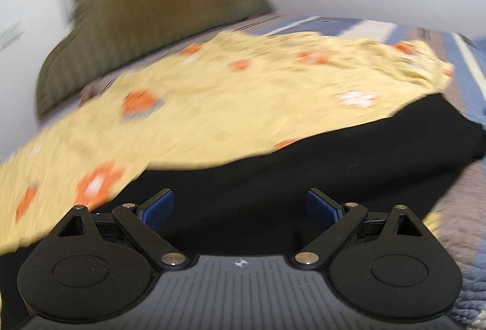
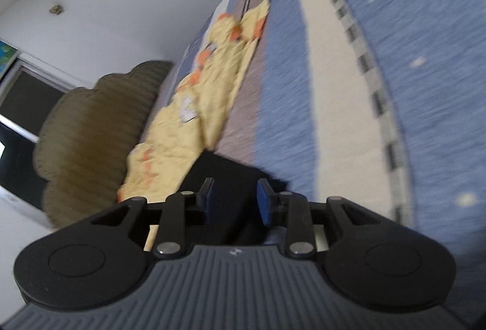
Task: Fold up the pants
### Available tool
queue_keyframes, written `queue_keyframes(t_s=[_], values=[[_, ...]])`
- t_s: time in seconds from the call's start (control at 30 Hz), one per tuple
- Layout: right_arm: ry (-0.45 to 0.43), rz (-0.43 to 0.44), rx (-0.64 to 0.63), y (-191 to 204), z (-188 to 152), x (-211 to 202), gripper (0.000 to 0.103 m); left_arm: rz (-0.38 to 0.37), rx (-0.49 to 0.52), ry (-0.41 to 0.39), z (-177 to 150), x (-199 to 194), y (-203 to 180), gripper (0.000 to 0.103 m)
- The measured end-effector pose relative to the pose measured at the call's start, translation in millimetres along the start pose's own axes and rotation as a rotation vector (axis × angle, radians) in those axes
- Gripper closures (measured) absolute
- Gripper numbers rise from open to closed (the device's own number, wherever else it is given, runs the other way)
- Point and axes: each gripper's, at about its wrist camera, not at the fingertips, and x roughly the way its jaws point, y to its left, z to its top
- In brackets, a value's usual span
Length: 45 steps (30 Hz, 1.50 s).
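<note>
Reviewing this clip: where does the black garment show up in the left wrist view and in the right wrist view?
Left wrist: the black garment fills the lower centre and right, just ahead of the open left gripper, partly under the yellow floral cloth.
Right wrist: a dark patch at lower centre, just ahead of the open right gripper.
Shared landmark: the olive scalloped cushion, beyond the yellow cloth.

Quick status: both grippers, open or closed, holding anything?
Left gripper: open, empty, over the black pants.
Right gripper: open, nothing visibly clamped, black pants ahead.
</note>
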Motion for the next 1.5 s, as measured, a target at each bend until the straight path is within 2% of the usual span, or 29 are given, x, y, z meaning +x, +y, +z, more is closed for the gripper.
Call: queue_keyframes(t_s=[0.1,0.17,0.23,0.33,0.4,0.43,0.6,0.8,0.9,0.97,1.03,1.1,1.13,1.17,1.23,1.33,1.5], values=[[0.017,-0.045,-0.027,5.7,-4.3,10.8,0.074,-0.043,0.102,-0.038,18.7,1.1,-37.2,0.009],[0.025,-0.086,-0.019,5.2,-8.6,14.0,0.075,-0.078,0.143,-0.054,27.2,3.3,-59.7,0.009],[0.034,-0.089,-0.008,2.3,-11.1,17.5,0.077,-0.116,0.175,-0.055,32.0,7.8,-79.6,0.009],[0.033,-0.064,0.018,-0.8,-7.3,28.1,0.077,-0.137,0.225,-0.045,31.3,12.1,-107.3,0.009],[0.029,-0.058,0.027,-0.9,-4.3,31.5,0.095,-0.151,0.269,-0.041,26.2,12.0,-120.0,0.009],[0.024,-0.044,0.026,0.2,-3.6,30.8,0.097,-0.154,0.298,-0.047,22.0,11.1,-125.5,0.009],[-0.021,0.015,-0.012,10.6,-0.4,5.6,0.098,-0.132,0.441,-0.111,9.9,5.5,-144.5,0.009],[-0.050,0.052,-0.011,21.5,7.0,-2.8,0.098,-0.186,0.550,-0.144,1.0,-2.3,-159.0,0.009],[-0.061,0.044,-0.038,27.5,7.2,-4.7,0.098,-0.188,0.555,-0.134,-3.0,-0.2,-157.6,0.009],[-0.056,0.004,-0.063,25.1,5.3,-5.1,0.096,-0.185,0.539,-0.108,-2.5,5.0,-153.8,0.009],[-0.038,-0.048,-0.035,13.5,3.0,-5.6,0.090,-0.185,0.519,-0.096,-1.9,7.5,-148.0,0.009],[-0.033,-0.066,0.000,0.1,0.7,-11.8,0.089,-0.188,0.498,-0.090,-0.2,8.1,-143.9,0.009],[-0.033,-0.081,0.010,-4.9,-0.7,-15.3,0.083,-0.191,0.490,-0.089,0.5,8.2,-142.5,0.009],[-0.030,-0.093,0.024,-9.6,-2.1,-18.0,0.073,-0.191,0.484,-0.091,0.9,8.1,-141.9,0.009],[-0.005,-0.083,0.060,-18.7,-4.4,-17.6,0.067,-0.186,0.481,-0.095,1.0,8.0,-142.5,0.009],[0.019,-0.082,0.067,-19.5,-4.8,-8.3,0.067,-0.180,0.479,-0.100,-0.5,6.5,-143.1,0.009],[0.046,-0.107,-0.025,0.0,-1.4,21.7,0.062,-0.165,0.438,-0.100,3.3,6.8,-135.6,0.009]])
